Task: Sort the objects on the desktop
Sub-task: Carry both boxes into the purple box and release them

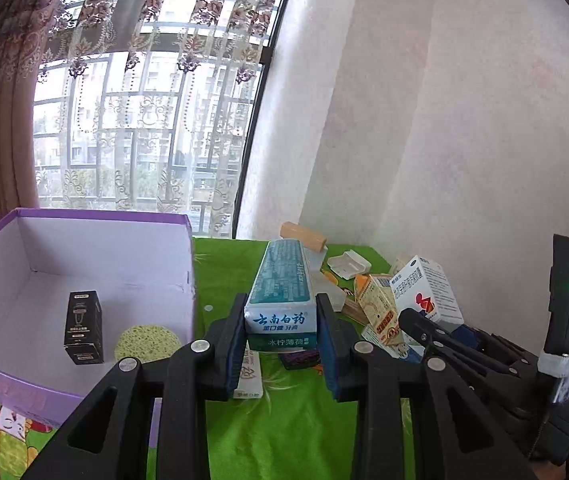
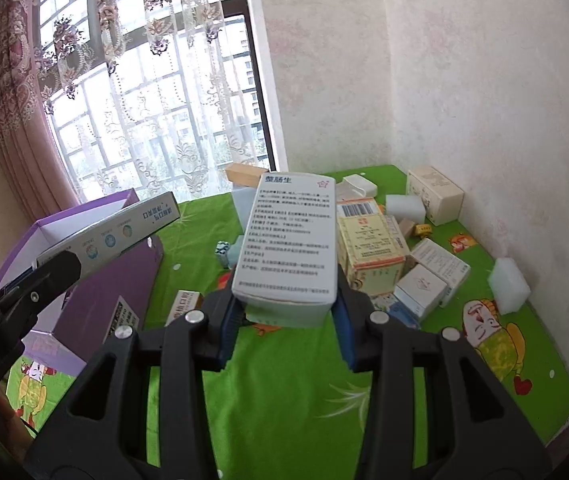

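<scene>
The left gripper (image 1: 280, 344) is clamped on a toothpaste box (image 1: 282, 292), its blue pads pressing the two long side faces near the printed end. The box is held above the green cloth (image 1: 284, 432), just right of the open purple box (image 1: 84, 240), which already holds a black carton (image 1: 83, 327) and a yellow sponge (image 1: 146, 344). Its long axis runs straight out along the fingers — away from the camera and slightly upward, toward the window.

The right gripper (image 2: 286, 320) is closed on a white medicine box (image 2: 290, 240), gripped across its width at the near end. That box is also off the cloth, above the clutter of cartons (image 2: 372, 248) and foam blocks (image 2: 510, 286). Its long axis likewise points forward along the fingers, the printed face turned up.

Both are thin cardboard cartons — light, probably, and stiff along the edges but easy to dent on the broad faces. A firm but modest squeeze near an end flap, where the card is doubled, should hold best. The glossy print may let them slide if tilted. How full either carton is cannot be told from these views.
</scene>
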A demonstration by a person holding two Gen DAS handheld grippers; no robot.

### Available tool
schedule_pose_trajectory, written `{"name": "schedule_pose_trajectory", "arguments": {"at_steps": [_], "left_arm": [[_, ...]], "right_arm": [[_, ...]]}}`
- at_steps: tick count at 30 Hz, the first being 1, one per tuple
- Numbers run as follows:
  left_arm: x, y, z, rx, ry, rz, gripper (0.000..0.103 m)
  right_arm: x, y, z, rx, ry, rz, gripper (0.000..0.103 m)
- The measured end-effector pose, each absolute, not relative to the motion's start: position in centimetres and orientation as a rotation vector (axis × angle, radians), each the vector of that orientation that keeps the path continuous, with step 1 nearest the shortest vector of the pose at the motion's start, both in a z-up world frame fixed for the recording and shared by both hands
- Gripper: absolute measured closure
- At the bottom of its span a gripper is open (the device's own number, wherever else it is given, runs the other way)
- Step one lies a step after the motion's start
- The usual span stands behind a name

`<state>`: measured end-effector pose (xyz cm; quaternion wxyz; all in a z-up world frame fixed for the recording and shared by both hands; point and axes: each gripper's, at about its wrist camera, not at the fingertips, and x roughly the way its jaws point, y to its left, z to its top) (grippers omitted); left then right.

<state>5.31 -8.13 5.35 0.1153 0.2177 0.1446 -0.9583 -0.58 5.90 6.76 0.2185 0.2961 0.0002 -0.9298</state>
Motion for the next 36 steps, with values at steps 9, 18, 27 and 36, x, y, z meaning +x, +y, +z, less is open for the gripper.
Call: {"name": "schedule_pose_trajectory", "arguments": {"at_steps": [9, 18, 27, 36], "left_arm": [[8.3, -13.8, 5.7, 0.520, 0.493, -2.659, 0.070], [11.1, -18.5, 5.1, 0.467, 0.553, -2.536, 0.070], [12.3, -20.8, 4.8, 0.460, 0.588, -2.457, 0.068], [12.2, -20.1, 4.8, 0.472, 0.588, -2.467, 0.062]], "right_arm": [[1.2, -1.1, 8.5, 0.721, 0.055, -2.436, 0.059], [2.6, -7.5, 7.9, 0.699, 0.135, -2.309, 0.059], [3.4, -10.3, 7.1, 0.709, 0.188, -2.227, 0.053], [3.3, -9.6, 6.8, 0.718, 0.184, -2.248, 0.040]]}}
